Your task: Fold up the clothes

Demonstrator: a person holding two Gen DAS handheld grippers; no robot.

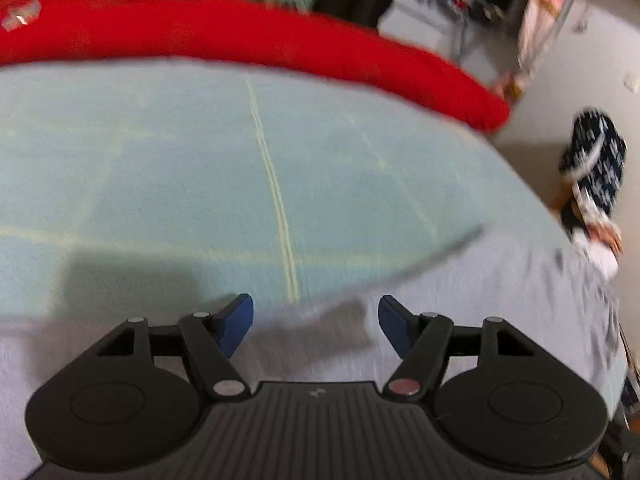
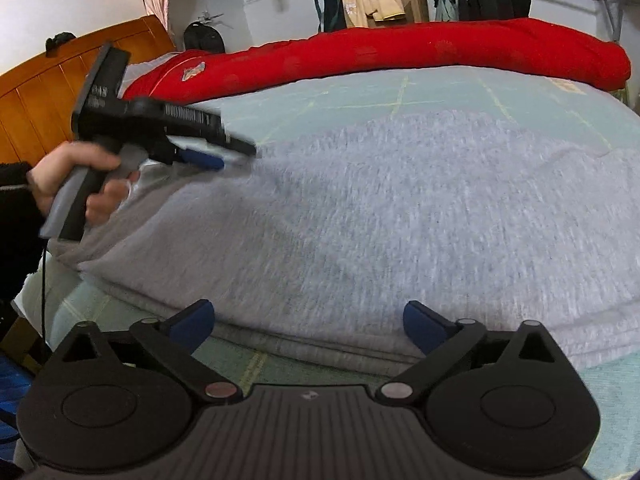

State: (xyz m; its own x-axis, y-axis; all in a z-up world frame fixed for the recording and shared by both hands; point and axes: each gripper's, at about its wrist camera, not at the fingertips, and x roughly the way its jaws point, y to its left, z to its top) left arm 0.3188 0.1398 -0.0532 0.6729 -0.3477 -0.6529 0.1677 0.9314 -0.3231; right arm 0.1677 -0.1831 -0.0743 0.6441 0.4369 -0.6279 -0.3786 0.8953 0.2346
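While the right gripper (image 2: pixel 306 326) stands with its jaws spread as wide as they go and nothing pressed between them, the near folded edge of the grey garment (image 2: pixel 360 216) lies just ahead of its blue pads (image 2: pixel 192 322), free to slump. The left gripper (image 1: pixel 316 326) also hangs apart, empty, over the garment's edge at six o'clock in its own view; in the right wrist view it appears at nine o'clock, held in the person's hand (image 2: pixel 80 184), blurred.

The garment lies spread across the pale green bed sheet (image 1: pixel 200 168), with the red quilt (image 2: pixel 440 52) bunched at twelve o'clock along the far side and a wooden headboard (image 2: pixel 48 92) at ten o'clock.

The risks, as I judge them: with neither gripper holding cloth, the stacked layers at the near edge can slide apart and spoil the fold. A pinch taken too shallow may catch only the top layer, dragging it off the ones beneath. A pinch too deep may grab the sheet as well. A hurried left gripper could rumple the surface or miss the edge.
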